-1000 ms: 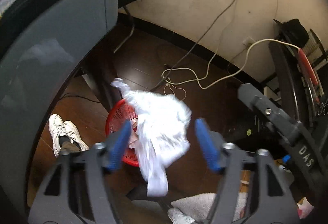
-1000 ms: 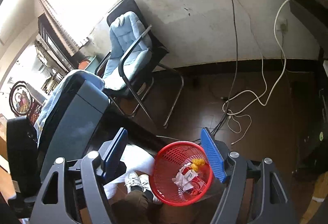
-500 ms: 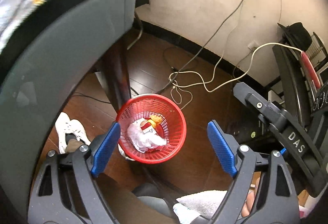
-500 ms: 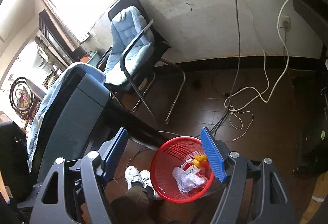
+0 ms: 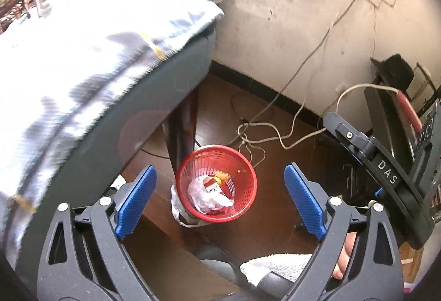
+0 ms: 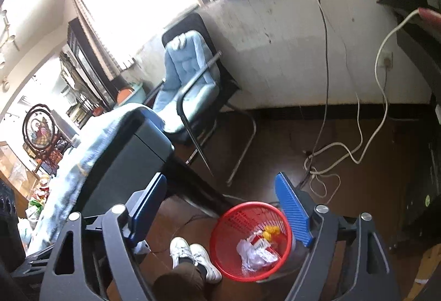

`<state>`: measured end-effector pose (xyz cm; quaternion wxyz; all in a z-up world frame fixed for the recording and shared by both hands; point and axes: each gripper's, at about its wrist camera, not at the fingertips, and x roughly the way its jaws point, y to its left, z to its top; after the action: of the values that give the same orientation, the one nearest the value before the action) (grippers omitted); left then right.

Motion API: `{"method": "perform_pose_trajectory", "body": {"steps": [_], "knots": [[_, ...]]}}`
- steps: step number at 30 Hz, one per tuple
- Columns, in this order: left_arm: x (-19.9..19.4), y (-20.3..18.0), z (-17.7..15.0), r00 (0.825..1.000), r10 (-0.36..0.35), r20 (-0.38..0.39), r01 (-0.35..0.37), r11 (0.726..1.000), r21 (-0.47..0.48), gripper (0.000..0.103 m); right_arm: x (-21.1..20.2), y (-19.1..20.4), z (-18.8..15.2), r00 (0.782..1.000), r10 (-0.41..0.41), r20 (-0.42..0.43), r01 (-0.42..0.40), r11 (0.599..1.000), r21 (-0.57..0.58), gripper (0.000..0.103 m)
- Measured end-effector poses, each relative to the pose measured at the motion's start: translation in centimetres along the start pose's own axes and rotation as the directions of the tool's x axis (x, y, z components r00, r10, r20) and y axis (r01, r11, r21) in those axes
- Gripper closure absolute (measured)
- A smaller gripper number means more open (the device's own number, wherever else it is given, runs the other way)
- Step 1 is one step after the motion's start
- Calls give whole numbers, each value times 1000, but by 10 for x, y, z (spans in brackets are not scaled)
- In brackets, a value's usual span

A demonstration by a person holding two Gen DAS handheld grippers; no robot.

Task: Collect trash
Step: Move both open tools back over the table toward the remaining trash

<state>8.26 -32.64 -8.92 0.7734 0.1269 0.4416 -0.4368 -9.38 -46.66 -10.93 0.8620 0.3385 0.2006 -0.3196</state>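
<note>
With both the left gripper [image 5: 219, 203] and right gripper [image 6: 224, 211] just opened wide and empty, a careless swing could tip the light red basket [image 5: 216, 186].

Both wrist cameras look steeply down from high above the floor; both views share the red basket [image 5: 216, 183] [image 6: 250, 240] and the wall cables [image 5: 278, 132] [image 6: 344, 152].

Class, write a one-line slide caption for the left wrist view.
Open left tool above a red basket holding crumpled white trash and a red packet.
</note>
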Motion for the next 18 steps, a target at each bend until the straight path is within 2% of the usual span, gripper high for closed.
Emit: {"method": "perform_pose_trajectory", "body": {"steps": [7,13,18], "knots": [[-46,16,-7,993,78,91,-76,997,-26,9,-34,22,6,996,51,77,-47,997,-55,17],[-84,38,-16,983,110,148,-97,991,-88,9,-63,44,10,987,111,115,-100,990,-100,15],[-116,56,-24,970,128,204,-101,985,-139,9,-89,67,9,975,163,150,-140,978,-154,9]]}}
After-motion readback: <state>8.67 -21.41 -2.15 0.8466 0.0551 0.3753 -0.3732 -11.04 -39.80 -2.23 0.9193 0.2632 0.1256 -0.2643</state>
